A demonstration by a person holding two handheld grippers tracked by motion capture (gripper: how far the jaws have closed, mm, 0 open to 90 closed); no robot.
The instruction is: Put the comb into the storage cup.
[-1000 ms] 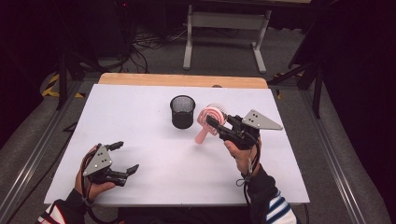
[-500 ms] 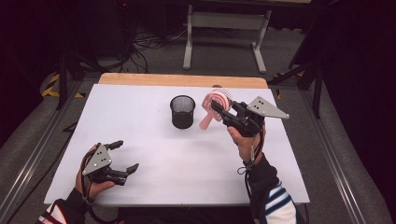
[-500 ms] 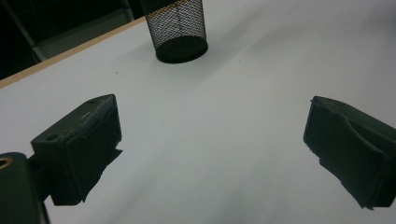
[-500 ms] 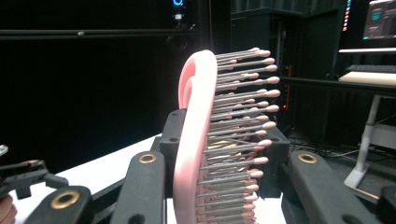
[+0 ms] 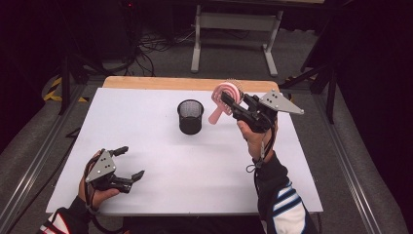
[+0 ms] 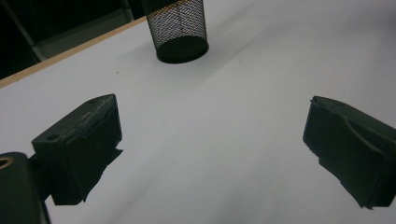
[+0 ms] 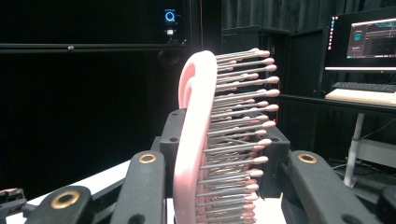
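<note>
A pink hairbrush [image 5: 223, 100] with a round bristled head hangs in the air right of a black mesh cup [image 5: 190, 116], its handle slanting down toward the cup. My right gripper [image 5: 229, 101] is shut on the brush head. In the right gripper view the brush [image 7: 196, 140] stands upright between the jaws, bristles pointing right. My left gripper [image 5: 130, 162] rests low near the table's front left corner, open with nothing between its fingers. The left gripper view shows the mesh cup [image 6: 179, 28] far ahead on the white table [image 6: 233, 93].
A wooden strip [image 5: 160, 83] runs along the white table's far edge. Beyond it stand a metal stand [image 5: 234, 34] and cables on the floor. A monitor and keyboard [image 7: 362, 56] show off to the right in the right gripper view.
My right gripper has lifted the hairbrush off the table and carried it up and away from me. The left gripper has stayed put.
</note>
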